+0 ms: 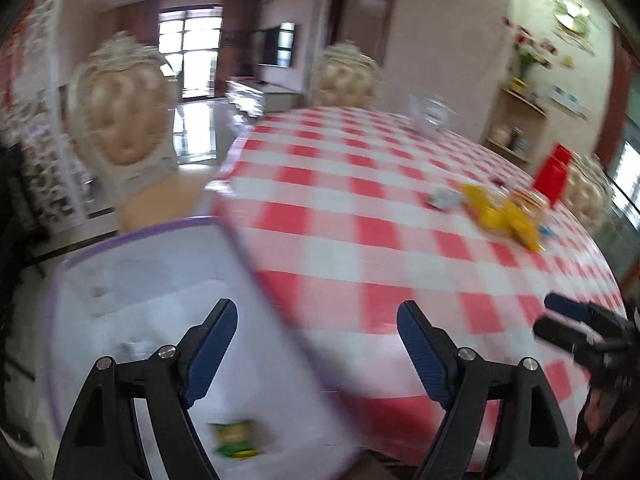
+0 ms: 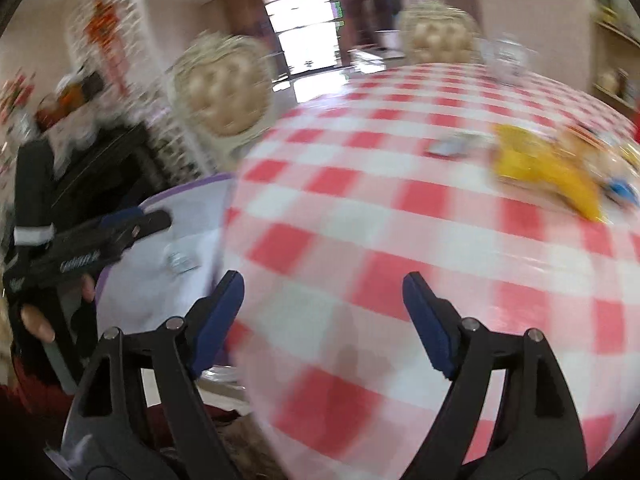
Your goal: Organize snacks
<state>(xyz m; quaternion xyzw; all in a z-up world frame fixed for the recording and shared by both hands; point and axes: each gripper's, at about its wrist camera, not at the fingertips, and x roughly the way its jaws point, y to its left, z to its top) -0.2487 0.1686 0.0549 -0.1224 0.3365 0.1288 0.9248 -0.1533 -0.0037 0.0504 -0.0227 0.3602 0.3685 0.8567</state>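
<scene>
A white bin with a purple rim (image 1: 132,264) stands beside the table's left edge; a green snack packet (image 1: 234,438) lies in it. It also shows in the right wrist view (image 2: 188,196). My left gripper (image 1: 316,344) is open and empty over the bin's right wall. My right gripper (image 2: 322,316) is open and empty over the checked table (image 2: 400,208). A pile of snacks with yellow bags (image 1: 500,210) lies far right on the table; it shows in the right wrist view (image 2: 548,168) too, with a small pale packet (image 2: 448,146) beside it.
Padded chairs (image 1: 124,120) stand behind the table. A glass jug (image 1: 432,114) sits at the far edge. A red bag (image 1: 554,172) is at far right. The right gripper shows in the left wrist view (image 1: 560,320); the left gripper shows in the right wrist view (image 2: 132,224).
</scene>
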